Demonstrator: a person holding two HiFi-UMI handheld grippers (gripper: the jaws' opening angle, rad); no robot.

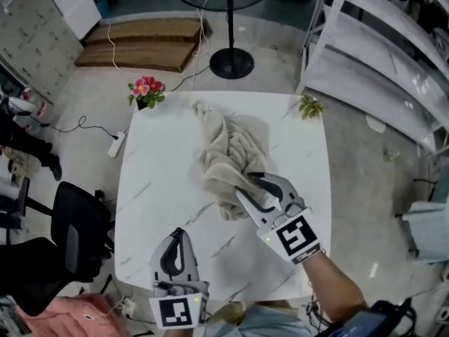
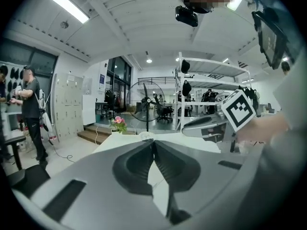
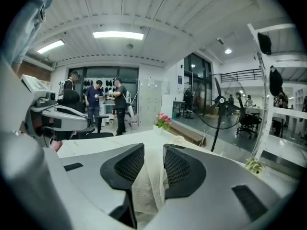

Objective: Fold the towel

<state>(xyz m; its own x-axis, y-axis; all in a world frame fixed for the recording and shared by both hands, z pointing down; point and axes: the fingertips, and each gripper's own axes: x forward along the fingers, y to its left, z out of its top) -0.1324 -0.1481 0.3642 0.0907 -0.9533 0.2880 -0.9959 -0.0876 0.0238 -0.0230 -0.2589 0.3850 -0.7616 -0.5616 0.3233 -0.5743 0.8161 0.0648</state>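
A crumpled beige towel [image 1: 231,153] lies in a heap on the white marble table [image 1: 154,181], from the far middle toward the centre. My right gripper [image 1: 245,183] hovers at the towel's near edge, jaws apart. In the right gripper view the towel [image 3: 148,186] shows in the gap between the right gripper's [image 3: 153,147] pads, and the pads do not press on it. My left gripper [image 1: 178,230] is over bare table near the front edge, apart from the towel, with its jaws touching and nothing between them; the left gripper view shows the left gripper [image 2: 153,142] the same.
A pink flower pot [image 1: 146,90] stands at the table's far left corner and a small plant [image 1: 309,106] at the far right corner. A black chair [image 1: 77,223] is left of the table, a fan base [image 1: 231,63] behind it, white shelving [image 1: 379,55] at right.
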